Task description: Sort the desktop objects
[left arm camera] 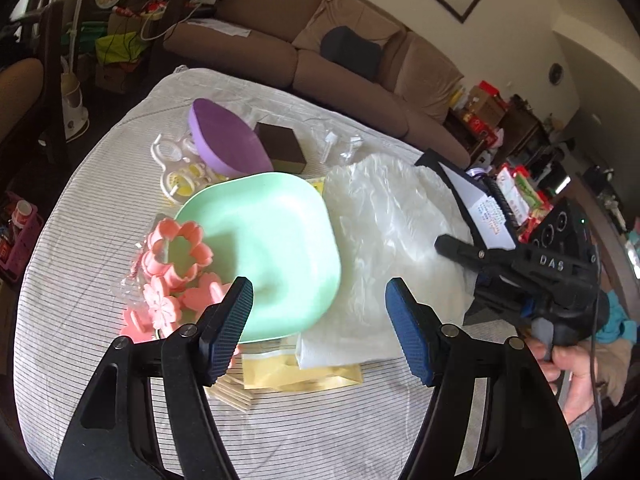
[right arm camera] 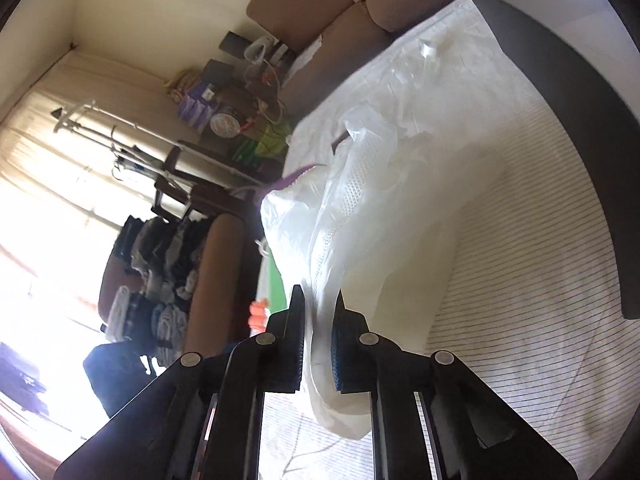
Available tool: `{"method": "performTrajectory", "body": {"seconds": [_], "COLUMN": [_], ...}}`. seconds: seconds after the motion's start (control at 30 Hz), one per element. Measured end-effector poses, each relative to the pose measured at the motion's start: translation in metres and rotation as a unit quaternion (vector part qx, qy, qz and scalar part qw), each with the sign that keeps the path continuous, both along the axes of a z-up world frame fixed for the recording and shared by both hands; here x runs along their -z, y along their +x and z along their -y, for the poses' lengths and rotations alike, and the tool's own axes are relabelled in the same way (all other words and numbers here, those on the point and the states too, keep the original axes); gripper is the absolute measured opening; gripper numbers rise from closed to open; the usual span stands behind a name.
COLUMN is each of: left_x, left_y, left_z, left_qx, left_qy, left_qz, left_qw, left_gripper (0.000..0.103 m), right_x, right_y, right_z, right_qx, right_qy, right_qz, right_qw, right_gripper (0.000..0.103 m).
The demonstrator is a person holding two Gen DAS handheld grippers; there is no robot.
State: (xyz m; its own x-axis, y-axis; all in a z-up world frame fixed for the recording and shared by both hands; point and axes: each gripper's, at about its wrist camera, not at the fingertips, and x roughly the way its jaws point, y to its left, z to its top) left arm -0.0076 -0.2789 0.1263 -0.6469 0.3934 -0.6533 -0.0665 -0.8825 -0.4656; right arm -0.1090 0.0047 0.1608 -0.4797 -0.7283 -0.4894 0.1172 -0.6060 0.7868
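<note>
The white plastic bag (right arm camera: 360,208) was clamped between the closed jaws of the right gripper (right arm camera: 318,340), its bulk spread at 3 o'clock of the green plate (left arm camera: 264,248). The left gripper (left arm camera: 320,320) was held apart above the plate, nothing gripped. Pink flower cutters (left arm camera: 172,272) were seen at 9 o'clock.
</note>
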Motion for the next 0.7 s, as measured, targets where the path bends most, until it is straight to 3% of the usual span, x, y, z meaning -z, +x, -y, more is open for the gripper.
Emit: {"method": "performTrajectory", "body": {"seconds": [0.13,0.37,0.43,0.57,0.63,0.7], "left_x": [-0.016,-0.028,-0.041,-0.074,-0.091,-0.112], "left_y": [0.007,0.008,0.015,0.036,0.041,0.043], "left_z": [-0.018,-0.037,-0.038,-0.036,-0.034,-0.035], "left_qx": [0.028,0.060,0.064,0.057,0.051,0.074], "left_qy": [0.005,0.074,0.080,0.078,0.078,0.102], "left_qz": [-0.033,-0.050,-0.087,-0.168,-0.194,-0.213], "left_qw": [0.9991,0.9942,0.9909,0.9810,0.9765,0.9690], "left_gripper": [0.074,0.075,0.075,0.094,0.096,0.096], "right_x": [-0.053,-0.117,-0.137,-0.185,-0.207,-0.230], "right_y": [0.010,0.027,0.029,0.045,0.057,0.068], "right_z": [-0.020,-0.044,-0.045,-0.046,-0.046,-0.045], "right_qx": [0.018,0.030,0.021,0.002,-0.004,-0.006], "right_qy": [-0.022,-0.035,-0.025,-0.018,-0.011,0.001], "right_qz": [-0.050,-0.098,-0.114,-0.161,-0.185,-0.199], "right_qw": [0.998,0.994,0.993,0.987,0.983,0.980], "right_gripper": [0.009,0.009,0.009,0.009,0.009,0.009]}}
